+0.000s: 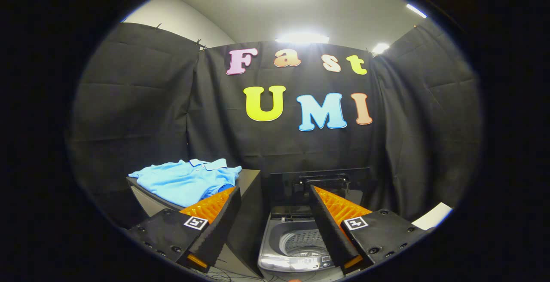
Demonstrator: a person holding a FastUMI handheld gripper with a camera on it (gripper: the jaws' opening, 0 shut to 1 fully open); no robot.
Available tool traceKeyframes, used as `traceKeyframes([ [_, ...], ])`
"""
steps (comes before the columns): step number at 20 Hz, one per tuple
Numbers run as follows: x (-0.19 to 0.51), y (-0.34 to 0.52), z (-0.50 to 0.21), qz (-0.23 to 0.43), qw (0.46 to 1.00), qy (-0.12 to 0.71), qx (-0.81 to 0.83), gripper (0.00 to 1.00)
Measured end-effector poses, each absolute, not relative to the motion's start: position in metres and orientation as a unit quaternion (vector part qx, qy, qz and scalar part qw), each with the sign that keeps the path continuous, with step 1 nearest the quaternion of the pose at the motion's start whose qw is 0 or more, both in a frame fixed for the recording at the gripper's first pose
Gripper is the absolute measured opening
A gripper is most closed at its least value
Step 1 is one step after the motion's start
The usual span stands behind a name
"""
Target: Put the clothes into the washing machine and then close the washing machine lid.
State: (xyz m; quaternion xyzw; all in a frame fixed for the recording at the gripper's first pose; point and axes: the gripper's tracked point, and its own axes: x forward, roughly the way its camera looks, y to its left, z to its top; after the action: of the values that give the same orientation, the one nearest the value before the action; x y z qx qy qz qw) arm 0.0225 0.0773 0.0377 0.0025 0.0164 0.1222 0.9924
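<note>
Lying lower left on a dark stand, blue shirt (187,180) sat beyond spread-apart empty gripper (275,196); washer (296,241) lid (320,179) raised, lower center.

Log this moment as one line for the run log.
hand-held gripper: open, empty | blue shirt: on stand, beyond fingers | washing machine: lid open

No readable text; washing machine (296,247) panel illegible.

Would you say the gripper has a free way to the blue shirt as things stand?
Probably yes: the gripper is open and holds nothing, and the blue shirt lies uncovered on the dark stand, ahead of the left finger.
</note>
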Motion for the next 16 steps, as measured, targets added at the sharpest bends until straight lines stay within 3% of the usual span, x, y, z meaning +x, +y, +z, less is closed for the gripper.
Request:
traceKeyframes([
  [16, 0.068, 0.198, 0.071, 0.212, 0.975, 0.066, 0.006, 0.96],
])
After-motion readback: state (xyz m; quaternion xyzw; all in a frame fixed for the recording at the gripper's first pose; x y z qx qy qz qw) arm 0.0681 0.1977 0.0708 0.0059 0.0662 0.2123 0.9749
